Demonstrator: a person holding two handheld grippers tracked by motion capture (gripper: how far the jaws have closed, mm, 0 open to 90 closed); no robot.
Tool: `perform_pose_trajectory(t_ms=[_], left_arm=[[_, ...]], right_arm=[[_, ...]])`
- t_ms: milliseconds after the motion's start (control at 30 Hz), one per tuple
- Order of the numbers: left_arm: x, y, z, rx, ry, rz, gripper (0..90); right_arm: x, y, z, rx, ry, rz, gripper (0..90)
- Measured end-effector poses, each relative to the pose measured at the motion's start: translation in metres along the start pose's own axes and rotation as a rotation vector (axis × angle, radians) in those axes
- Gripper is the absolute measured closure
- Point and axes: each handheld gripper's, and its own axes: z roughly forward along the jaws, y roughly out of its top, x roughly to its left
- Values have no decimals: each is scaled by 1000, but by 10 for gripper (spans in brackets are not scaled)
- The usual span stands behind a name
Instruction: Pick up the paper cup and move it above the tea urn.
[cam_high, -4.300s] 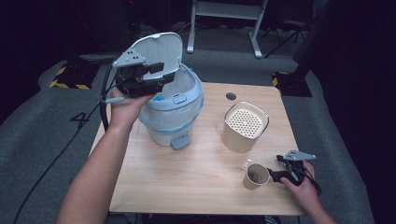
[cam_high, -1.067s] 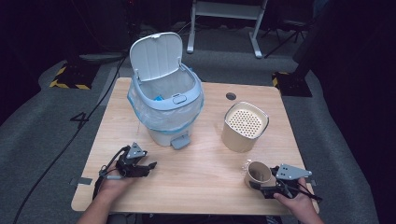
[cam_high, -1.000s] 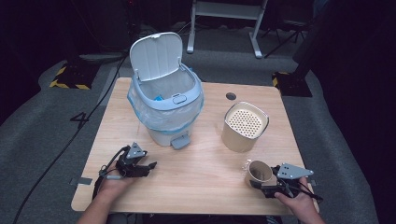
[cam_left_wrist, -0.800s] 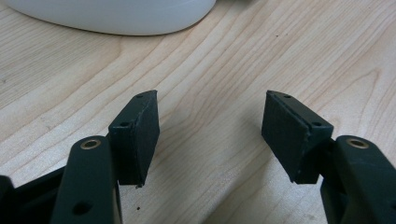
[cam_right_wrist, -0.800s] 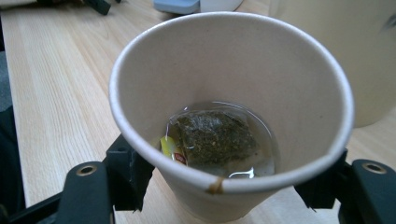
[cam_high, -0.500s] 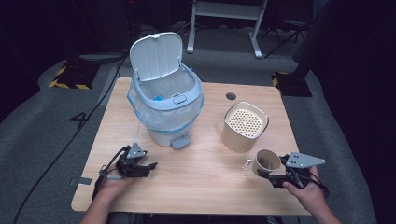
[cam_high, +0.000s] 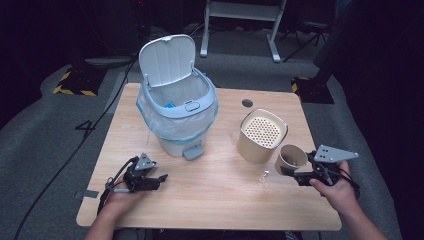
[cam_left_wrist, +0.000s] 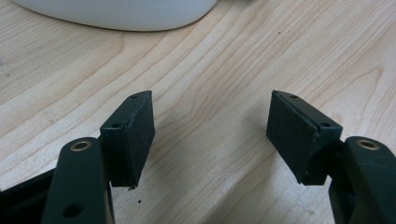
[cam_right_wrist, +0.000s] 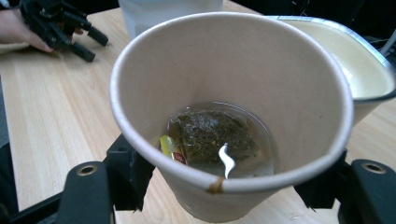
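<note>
High view puts my right gripper (cam_high: 295, 173) at the lower right of the frame, its fingers clamped on a brown paper cup (cam_high: 291, 159) that I hold tilted, just off the table (cam_high: 210, 200). The cup sits just beside a tan canister with a perforated top (cam_high: 262, 135), slightly below and to the right of it. In the right gripper view I see the cup (cam_right_wrist: 229, 116) large in the centre, gripped from both sides, with a soaked tea bag (cam_right_wrist: 210, 135) lying in a little liquid at its bottom.

At the lower left of the high view, my left gripper (cam_high: 161, 178) rests on the table. Its fingers (cam_left_wrist: 133, 128) stand wide apart and have just been opening, with bare wood between them. A white pedal bin (cam_high: 177, 117) with its lid raised and a bluish liner stands at the upper left centre.
</note>
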Motion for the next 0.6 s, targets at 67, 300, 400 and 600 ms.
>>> perform_pose_trajectory(t_ms=[67,300,400,600], left_arm=[[0,0,0,0,0,-1,329],[0,0,0,0,-1,-3,328],[0,0,0,0,0,-2,327],[0,0,0,1,1,1,326]], right_arm=[[-6,8,-1,2,-11,3,323],[-18,22,0,11,-33,-13,324],[-26,33,0,-1,-36,-10,324],[-38,51,3,-10,-45,-18,324]])
